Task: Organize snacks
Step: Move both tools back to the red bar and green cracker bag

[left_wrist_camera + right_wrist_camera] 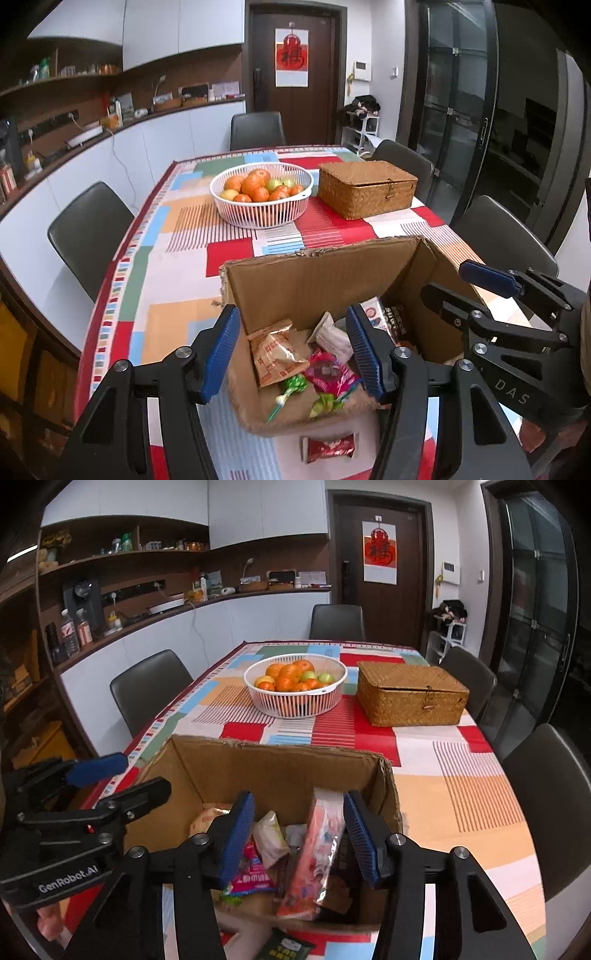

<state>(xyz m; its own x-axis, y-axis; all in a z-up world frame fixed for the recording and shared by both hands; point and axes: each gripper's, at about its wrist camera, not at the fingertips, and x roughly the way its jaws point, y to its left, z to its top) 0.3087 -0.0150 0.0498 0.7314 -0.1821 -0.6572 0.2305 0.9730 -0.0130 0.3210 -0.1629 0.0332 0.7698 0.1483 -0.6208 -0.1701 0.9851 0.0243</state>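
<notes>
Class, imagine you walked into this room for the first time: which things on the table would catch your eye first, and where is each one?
Nearest, an open cardboard box holds a jumble of bright snack packets, with both open grippers, left and right, poised over it. Beyond it, mid-table, stands a white basket heaped with oranges and green fruit. To the basket's right sits a closed woven box, all on a loud patchwork tablecloth.

Looked like a home dining room: a tabletop (pixel 461 812) under a patchwork cloth, ringed by dark padded chairs (pixel 147 690), carried a white fruit basket (pixel 295 701) and a lidded wicker box (pixel 410 698). Showed a dark entry door (pixel 380 602) with a red paper charm (pixel 379 552), and wall shelves (pixel 122 557) crowded with bottles
</notes>
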